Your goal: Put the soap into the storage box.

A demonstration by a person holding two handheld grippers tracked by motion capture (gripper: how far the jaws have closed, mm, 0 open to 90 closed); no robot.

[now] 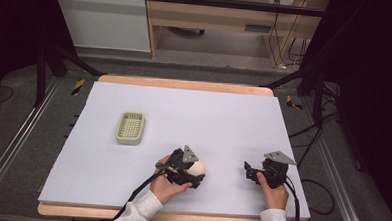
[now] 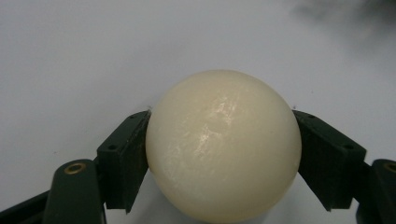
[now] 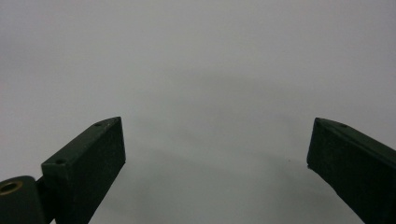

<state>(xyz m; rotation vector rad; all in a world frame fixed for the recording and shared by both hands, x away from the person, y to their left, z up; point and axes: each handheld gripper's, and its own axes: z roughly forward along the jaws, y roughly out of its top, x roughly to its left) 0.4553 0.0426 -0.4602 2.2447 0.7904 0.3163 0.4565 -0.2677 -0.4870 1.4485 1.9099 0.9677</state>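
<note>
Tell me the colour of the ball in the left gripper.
Cream white, glossy and plain; the ball shows best in the left gripper view.

The ball (image 2: 223, 147) is cream-coloured, smooth and faintly glossy, with soft highlights and a few fine scuffs, and looks like hard plastic. The left gripper (image 2: 223, 154) and right gripper (image 3: 217, 154) have matt black plastic-looking jaws with small brass-coloured fittings, over a matt, smooth pale sheet (image 1: 209, 116) on a wooden table (image 1: 185, 84). The basket (image 1: 130, 127) looks like pale, dull plastic with a ribbed grid.
</note>
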